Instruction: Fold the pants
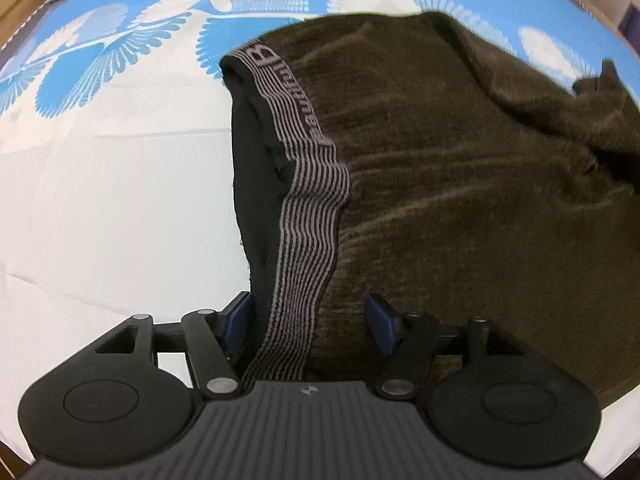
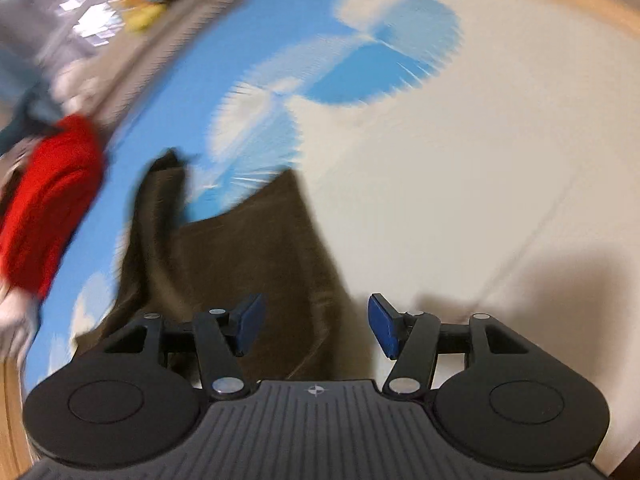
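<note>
The left gripper (image 1: 308,322) is held wide, with the striped waistband (image 1: 308,184) lying loose between its pads. The right gripper (image 2: 314,326) is wide too, over a brown pants (image 2: 256,264) edge. The pants are spread ahead on the bedsheet (image 1: 100,200).

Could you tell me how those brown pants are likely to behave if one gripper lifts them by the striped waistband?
The pants would probably droop and unfold, since they already lie in soft wrinkles. The striped waistband looks elastic, so it may stretch. The fuzzy-looking fabric seems unlikely to slip from the left gripper.
</note>
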Demonstrator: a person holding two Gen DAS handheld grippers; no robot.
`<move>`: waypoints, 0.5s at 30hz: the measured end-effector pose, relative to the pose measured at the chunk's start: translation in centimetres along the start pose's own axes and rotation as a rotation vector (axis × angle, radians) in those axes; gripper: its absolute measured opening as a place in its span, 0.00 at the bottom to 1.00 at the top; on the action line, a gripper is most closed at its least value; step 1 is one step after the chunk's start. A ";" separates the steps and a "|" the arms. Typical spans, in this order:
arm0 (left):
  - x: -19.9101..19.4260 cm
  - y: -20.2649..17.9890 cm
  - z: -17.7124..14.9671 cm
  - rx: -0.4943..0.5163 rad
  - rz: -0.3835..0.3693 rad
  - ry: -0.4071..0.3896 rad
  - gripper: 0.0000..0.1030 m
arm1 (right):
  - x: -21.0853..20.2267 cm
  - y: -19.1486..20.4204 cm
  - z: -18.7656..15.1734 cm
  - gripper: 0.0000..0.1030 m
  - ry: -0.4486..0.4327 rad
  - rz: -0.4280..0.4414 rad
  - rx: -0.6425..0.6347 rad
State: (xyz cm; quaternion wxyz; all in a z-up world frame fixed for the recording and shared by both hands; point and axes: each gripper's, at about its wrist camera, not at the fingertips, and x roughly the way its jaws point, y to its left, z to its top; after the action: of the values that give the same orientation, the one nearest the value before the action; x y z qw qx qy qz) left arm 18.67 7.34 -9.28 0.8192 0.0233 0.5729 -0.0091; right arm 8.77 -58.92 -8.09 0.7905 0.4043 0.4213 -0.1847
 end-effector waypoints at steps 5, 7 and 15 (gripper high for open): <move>0.4 -0.2 -0.1 0.035 0.006 -0.009 0.66 | 4.7 0.2 -0.6 0.51 0.114 0.006 0.054; 0.5 -0.1 -0.1 0.040 0.011 -0.021 0.60 | 5.4 1.3 -0.7 0.27 0.132 0.013 0.028; -0.2 0.0 -1.0 0.151 -0.004 -0.073 0.34 | -3.9 3.0 1.5 0.07 -0.299 0.128 0.046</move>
State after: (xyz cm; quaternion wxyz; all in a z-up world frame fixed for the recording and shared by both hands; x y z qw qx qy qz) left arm 17.68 7.37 -9.39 0.8355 0.0835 0.5403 -0.0550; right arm 9.23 -58.48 -2.95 0.8452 0.4161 0.2679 -0.2017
